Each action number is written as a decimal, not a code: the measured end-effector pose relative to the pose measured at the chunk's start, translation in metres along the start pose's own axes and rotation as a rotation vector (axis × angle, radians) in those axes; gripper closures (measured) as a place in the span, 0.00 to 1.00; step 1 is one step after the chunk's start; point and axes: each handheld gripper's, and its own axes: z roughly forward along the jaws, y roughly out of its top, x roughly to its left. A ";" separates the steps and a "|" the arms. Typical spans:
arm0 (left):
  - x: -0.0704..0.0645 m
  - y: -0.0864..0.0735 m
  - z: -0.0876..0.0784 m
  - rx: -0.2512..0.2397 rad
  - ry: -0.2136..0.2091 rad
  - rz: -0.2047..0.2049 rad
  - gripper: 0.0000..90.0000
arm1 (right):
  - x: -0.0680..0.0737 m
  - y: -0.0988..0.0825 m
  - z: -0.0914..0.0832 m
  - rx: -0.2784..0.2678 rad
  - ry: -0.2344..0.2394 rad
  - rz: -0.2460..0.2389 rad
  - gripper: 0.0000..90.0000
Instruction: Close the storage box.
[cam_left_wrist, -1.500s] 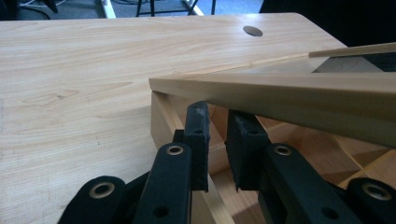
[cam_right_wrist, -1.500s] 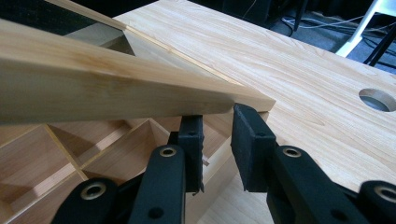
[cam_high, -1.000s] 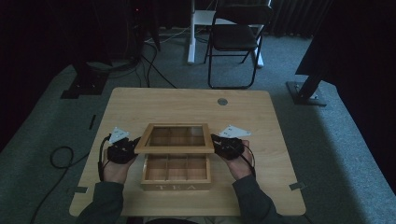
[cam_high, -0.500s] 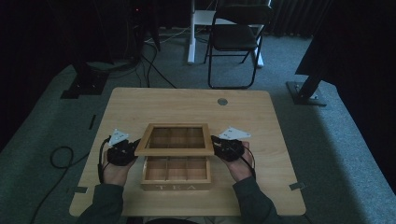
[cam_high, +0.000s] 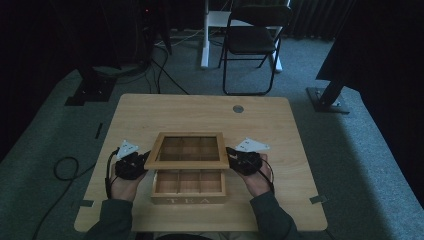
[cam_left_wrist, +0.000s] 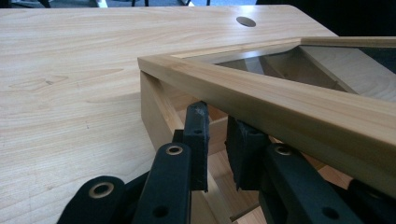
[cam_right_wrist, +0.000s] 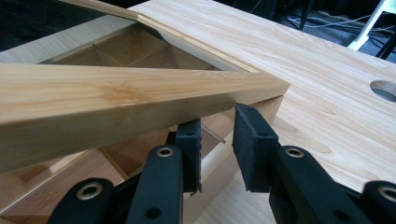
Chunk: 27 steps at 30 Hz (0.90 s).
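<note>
Tea box (cam_high: 188, 186) sits at the near middle of the table (cam_high: 150, 107), right in front of me, TEA lettering on the near wall. Its glass-paned lid (cam_high: 186, 150) is tipped up and back, hinged along the far side of the box, near edge raised.

My left gripper (cam_high: 141, 162) is at the lid's left end and my right gripper (cam_high: 232, 157) at its right end. Both sets of jaws are spread with a gap, tips tucked under the lid's frame, pinching nothing, so I'd say the lid just rests on them.

Risks: no grip on it, so if either tip slides out from under the frame the lid drops shut. Uneven lift left vs right could twist the hinge. Push too far back and the box may skid or tip away from me.

High view gives lid tilt and both ends at once, but jaw gap is unreadable there. The gripper views show the open jaws under the frame (cam_left_wrist: 261, 93) and the dividers (cam_right_wrist: 107, 58) inside the box, but not the hinge side
</note>
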 end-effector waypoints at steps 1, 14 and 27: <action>0.000 -0.001 0.000 0.001 -0.002 0.002 0.87 | 0.000 0.000 0.000 0.000 0.001 0.004 0.80; -0.001 -0.004 -0.002 0.001 0.015 0.007 0.85 | 0.001 -0.005 -0.001 -0.004 0.018 0.027 0.79; 0.000 -0.008 -0.011 -0.013 0.010 0.000 0.81 | 0.004 -0.006 -0.004 -0.009 0.016 0.028 0.79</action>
